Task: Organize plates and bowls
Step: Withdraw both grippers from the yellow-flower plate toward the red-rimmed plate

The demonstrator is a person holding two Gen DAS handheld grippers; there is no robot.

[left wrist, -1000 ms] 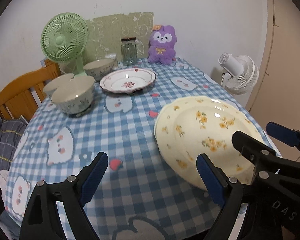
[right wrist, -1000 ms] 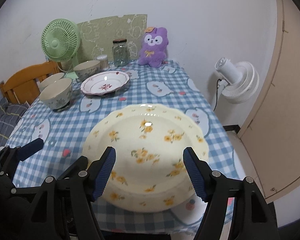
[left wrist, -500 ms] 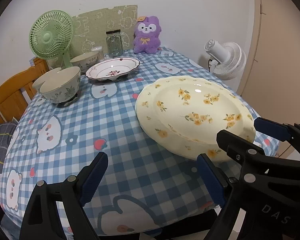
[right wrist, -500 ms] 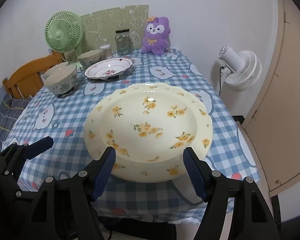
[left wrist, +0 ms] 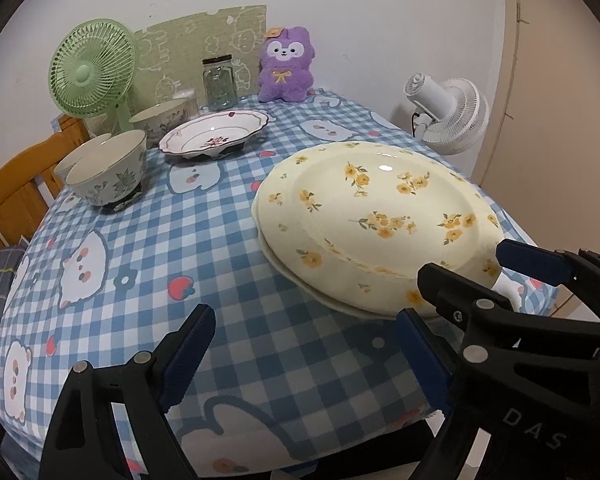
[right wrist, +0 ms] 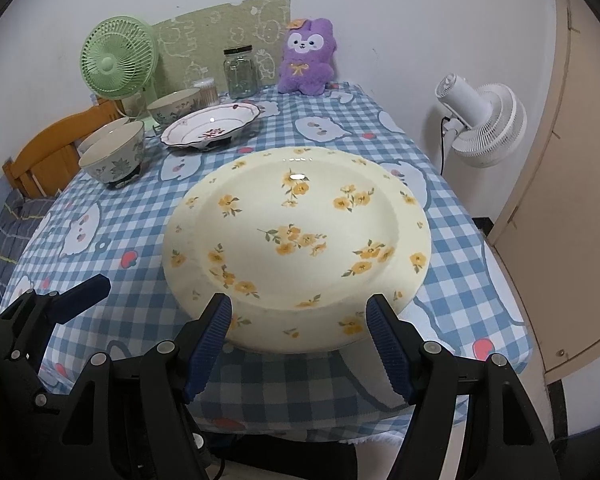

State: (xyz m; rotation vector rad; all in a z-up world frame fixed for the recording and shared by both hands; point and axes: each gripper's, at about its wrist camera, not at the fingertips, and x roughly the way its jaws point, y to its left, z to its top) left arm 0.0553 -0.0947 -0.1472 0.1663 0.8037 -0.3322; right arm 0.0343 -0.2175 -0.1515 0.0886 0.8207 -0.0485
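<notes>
Yellow-flowered plate (right wrist: 300, 240), centre frame, lies on the checked surface (right wrist: 452, 280) atop a second plate (left wrist: 300, 280). Right gripper (right wrist: 300, 344) jaws stand open at its near rim, apart from it; left gripper (left wrist: 304, 360) jaws open, lower left. Bowls (right wrist: 114, 156) and pink-rimmed dish (right wrist: 210, 124) sit upper left.
</notes>
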